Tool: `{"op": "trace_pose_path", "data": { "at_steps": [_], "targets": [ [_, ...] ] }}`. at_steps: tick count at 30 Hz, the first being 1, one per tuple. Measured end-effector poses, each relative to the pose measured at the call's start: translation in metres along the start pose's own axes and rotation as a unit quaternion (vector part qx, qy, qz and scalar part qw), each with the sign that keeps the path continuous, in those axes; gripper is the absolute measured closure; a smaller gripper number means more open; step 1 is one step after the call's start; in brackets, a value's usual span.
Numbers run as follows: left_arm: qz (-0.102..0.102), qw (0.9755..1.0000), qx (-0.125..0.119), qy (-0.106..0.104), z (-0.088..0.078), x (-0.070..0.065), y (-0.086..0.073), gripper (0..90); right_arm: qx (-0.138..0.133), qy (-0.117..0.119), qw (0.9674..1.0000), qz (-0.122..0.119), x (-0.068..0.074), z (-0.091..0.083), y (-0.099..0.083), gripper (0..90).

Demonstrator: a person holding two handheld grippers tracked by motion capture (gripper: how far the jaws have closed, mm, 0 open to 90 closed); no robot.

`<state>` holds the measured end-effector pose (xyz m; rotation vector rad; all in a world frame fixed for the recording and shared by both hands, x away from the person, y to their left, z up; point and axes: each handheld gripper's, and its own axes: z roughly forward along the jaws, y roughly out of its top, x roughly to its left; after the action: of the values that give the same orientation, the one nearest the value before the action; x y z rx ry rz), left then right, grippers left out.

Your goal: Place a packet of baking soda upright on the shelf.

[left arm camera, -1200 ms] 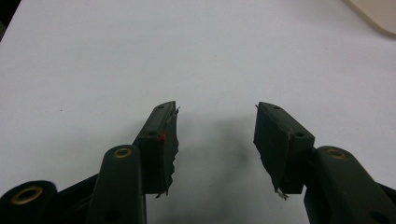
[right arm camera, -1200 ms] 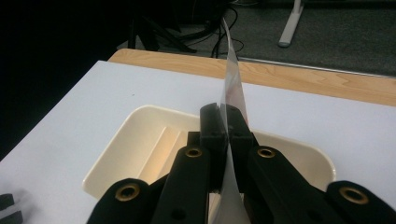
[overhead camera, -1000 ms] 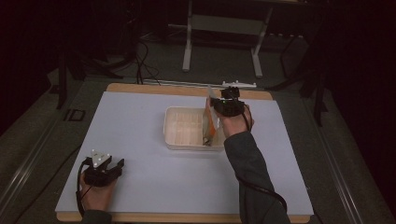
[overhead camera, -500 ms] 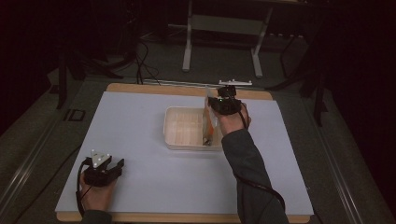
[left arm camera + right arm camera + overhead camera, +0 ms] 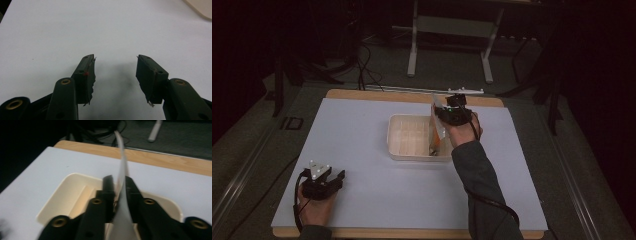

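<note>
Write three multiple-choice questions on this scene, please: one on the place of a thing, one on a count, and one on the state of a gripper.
1. Where does the cream rectangular plastic tray stand?
A. At the near left corner of the table
B. Around the middle of the white table top
C. On the floor behind the table

2. How many trays stand on the table?
A. One
B. Two
C. Three

3. How do the jaws of the left gripper stand?
A. Open, with nothing between them
B. Shut on a sheet
C. Shut on the rim of the tray

Key:
1 B, as the high view shows bare white surface on every side of the tray.
2 A, as the high view shows a single tray.
3 A, as the left gripper view shows only bare white surface in the gap between the two pads.
</note>
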<state>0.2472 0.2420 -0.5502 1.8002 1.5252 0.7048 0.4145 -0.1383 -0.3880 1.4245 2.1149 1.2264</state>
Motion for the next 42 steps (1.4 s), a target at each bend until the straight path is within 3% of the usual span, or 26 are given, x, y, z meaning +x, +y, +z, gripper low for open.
{"op": "trace_pose_path", "data": {
  "at_steps": [7,21,32,42],
  "targets": [
    [0.000,1.0000,0.000,0.000,0.000,0.000,0.000,49.0,0.006,0.005,0.9998,-0.016,0.002,-0.008,-0.001,66.4],
    [0.001,1.0000,0.000,0.001,0.000,0.000,0.000,48.9,0.011,0.037,0.9983,-0.045,0.006,-0.028,-0.008,59.3],
    [0.000,1.0000,0.000,0.001,0.000,0.000,0.000,48.8,0.004,0.053,0.9963,-0.068,0.011,-0.048,-0.023,58.7],
    [0.000,1.0000,-0.002,0.002,0.000,0.000,0.000,48.8,-0.013,0.071,0.9947,-0.074,0.009,-0.064,-0.041,58.6]
  ]
}}
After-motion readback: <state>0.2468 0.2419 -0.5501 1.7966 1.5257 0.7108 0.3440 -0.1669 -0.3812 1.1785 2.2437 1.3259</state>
